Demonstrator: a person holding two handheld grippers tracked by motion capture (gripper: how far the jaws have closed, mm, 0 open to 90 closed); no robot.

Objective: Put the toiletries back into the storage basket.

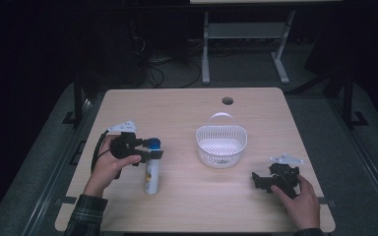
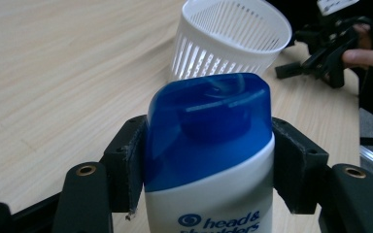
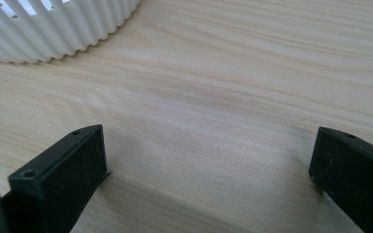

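Observation:
A white shampoo bottle [image 1: 151, 174] with a blue cap [image 2: 209, 126] stands roughly upright at the left of the table. My left gripper [image 1: 153, 149] is shut on it, one pad on each side of the cap. I cannot tell whether its base touches the wood. The left gripper view shows the pads [image 2: 126, 165] pressing on the cap and the white basket [image 2: 213, 58] just beyond. My right gripper [image 1: 259, 180] rests low at the front right of the table. It is open, with bare wood between its jaws [image 3: 209, 165].
The white slotted basket [image 1: 221, 157] with an arched handle sits mid-table, between the two hands; its wall [image 3: 53, 29] is at the upper left of the right gripper view. The wooden table [image 1: 187, 206] has a cable hole [image 1: 227, 101] near its far edge. Dark floor surrounds it.

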